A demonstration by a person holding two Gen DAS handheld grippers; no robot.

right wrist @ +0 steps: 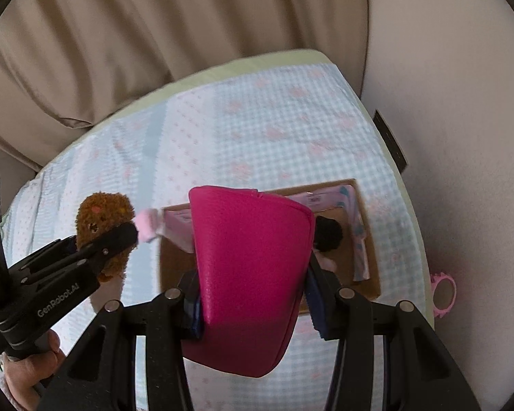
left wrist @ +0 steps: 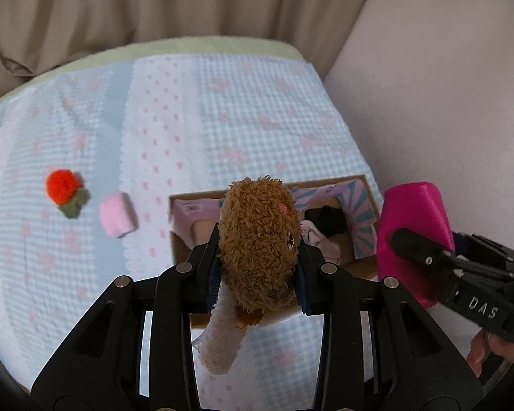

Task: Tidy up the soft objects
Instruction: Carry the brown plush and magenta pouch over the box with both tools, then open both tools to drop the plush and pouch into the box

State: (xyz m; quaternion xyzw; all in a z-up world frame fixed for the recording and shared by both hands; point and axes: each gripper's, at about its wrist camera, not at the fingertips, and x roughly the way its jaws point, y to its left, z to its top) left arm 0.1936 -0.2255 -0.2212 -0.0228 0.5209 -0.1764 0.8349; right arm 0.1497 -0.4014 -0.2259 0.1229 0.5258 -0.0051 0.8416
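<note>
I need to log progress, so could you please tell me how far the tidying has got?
Done: a black soft item lies in the cardboard box. In hand: left hand-held gripper grips a brown plush toy; right hand-held gripper a magenta pouch. Left: red pompom, pink roll.

Blue-and-white checked quilt [left wrist: 264, 109] with pink flower prints, spread over a bed with a pale green edge [right wrist: 222, 72]. Beige curtain [left wrist: 188, 3] hanging in folds behind it. Plain off-white wall [right wrist: 462, 102] alongside on the right. Small pink-framed round mirror [right wrist: 443, 294] low by the wall, beside the bed. Dark flat strip [right wrist: 390, 140] against the wall, unclear.
</note>
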